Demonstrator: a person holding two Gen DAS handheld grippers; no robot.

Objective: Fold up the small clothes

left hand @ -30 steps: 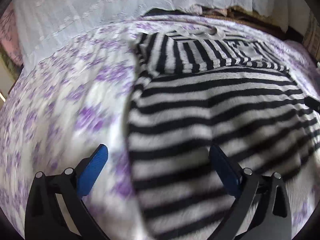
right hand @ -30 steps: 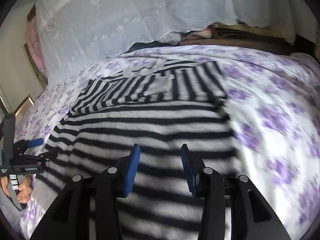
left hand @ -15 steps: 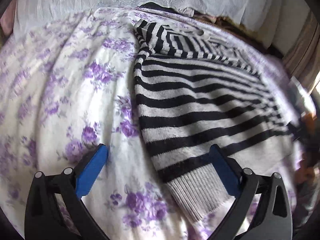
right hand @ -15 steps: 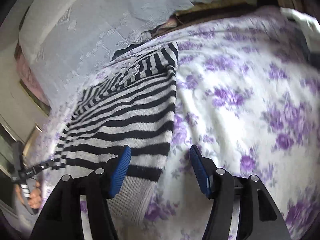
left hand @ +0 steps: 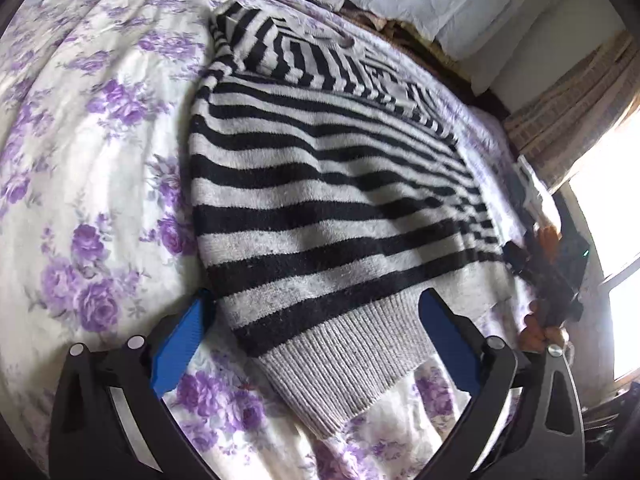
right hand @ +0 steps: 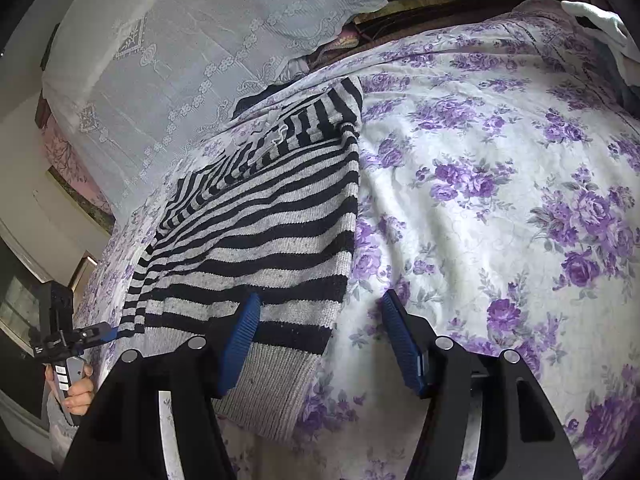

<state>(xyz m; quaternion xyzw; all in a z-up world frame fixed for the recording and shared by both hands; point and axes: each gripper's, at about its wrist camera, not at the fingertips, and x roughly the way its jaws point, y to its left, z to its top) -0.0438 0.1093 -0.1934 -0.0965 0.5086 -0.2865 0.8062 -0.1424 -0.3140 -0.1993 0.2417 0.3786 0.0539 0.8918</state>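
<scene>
The striped sweater (left hand: 328, 200) lies flat on the flowered bed (left hand: 100, 200). The left claw (left hand: 316, 320) gapes wide at its ribbed hem (left hand: 352, 360), the right claw (right hand: 320, 336) moderately open at the hem's other corner. A shallow pinch might snag the bedspread too.

Sweater (left hand: 320, 208) flat on bedspread (left hand: 92, 152)

Home bedroom: floral bedspread (right hand: 500, 152).
</scene>
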